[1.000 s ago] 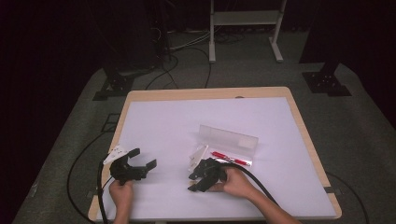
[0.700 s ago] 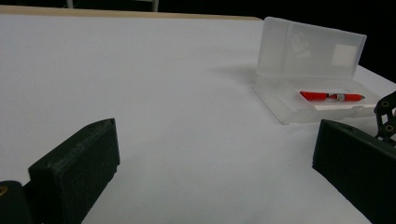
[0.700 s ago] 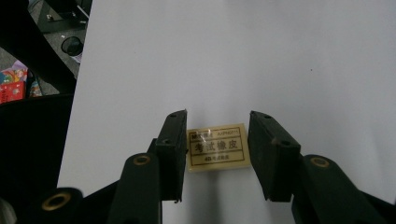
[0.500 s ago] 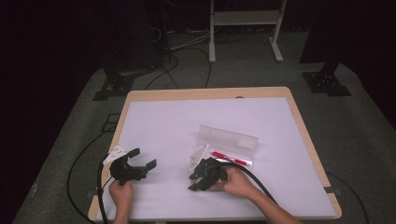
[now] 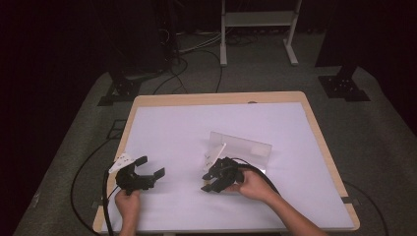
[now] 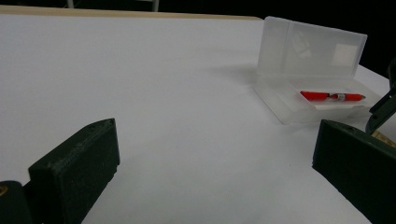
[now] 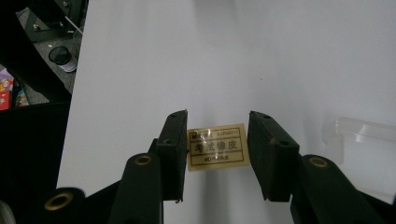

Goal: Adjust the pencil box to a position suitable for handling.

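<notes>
Where right tongs (image 7: 217,154) straddle, eraser (image 7: 218,147) edge hides.

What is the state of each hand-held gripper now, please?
Left hand-held gripper: open, holding nothing.
Right hand-held gripper: open around the small yellow rectangular eraser, not closed on it.

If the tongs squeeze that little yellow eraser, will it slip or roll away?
Probably not. The eraser looks like a flat block lying on the table, so it shouldn't roll. The right tongs stand open either side of it; its glossy wrapper might slip slightly.
</notes>
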